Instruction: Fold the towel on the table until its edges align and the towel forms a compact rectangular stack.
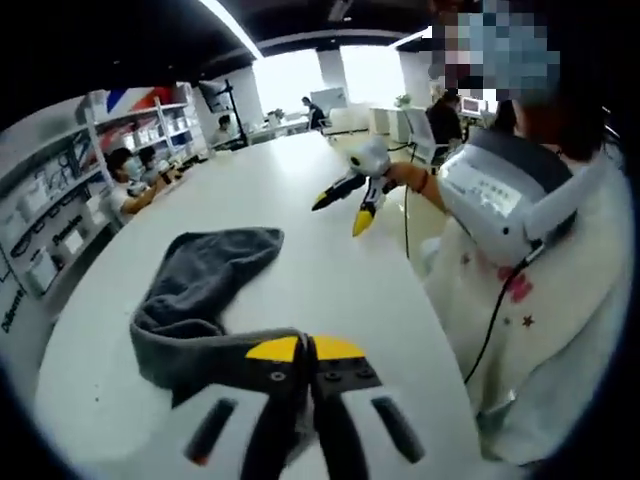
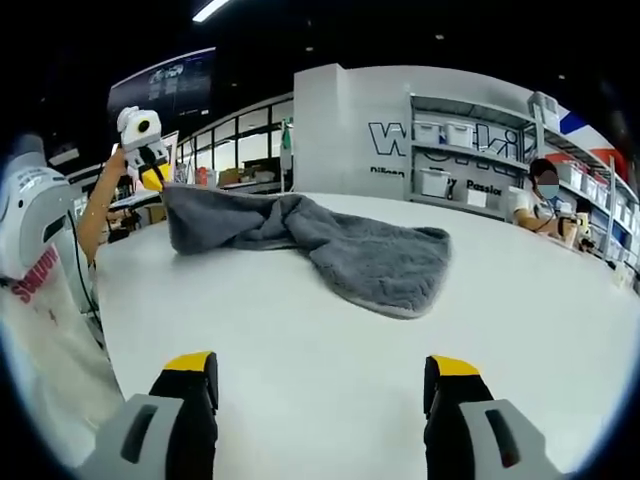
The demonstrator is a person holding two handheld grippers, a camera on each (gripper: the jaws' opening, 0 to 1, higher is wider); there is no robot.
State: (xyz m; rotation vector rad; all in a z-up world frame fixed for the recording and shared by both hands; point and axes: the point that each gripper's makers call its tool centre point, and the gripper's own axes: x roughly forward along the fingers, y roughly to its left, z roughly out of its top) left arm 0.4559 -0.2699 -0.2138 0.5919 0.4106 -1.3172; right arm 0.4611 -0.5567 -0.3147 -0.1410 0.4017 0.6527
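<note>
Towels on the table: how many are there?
1. A single grey towel lies crumpled on the white table, one corner pinched in the left claw; the right claw is open, off it. None seem hidden.

One grey towel [image 1: 205,300] lies on one white tabletop [image 1: 330,290]. Two claws are in play: the left claw [image 1: 305,350], with its two yellow-tipped jaws pressed together on the near towel corner, and the right claw [image 1: 345,205], with two jaws spread apart above the far tabletop. In the right gripper view the same count holds: one towel [image 2: 330,245], one tabletop [image 2: 330,370], the right claw [image 2: 325,365] near and the left claw [image 2: 150,175] far left. One person [image 1: 545,300] holds both.
</note>
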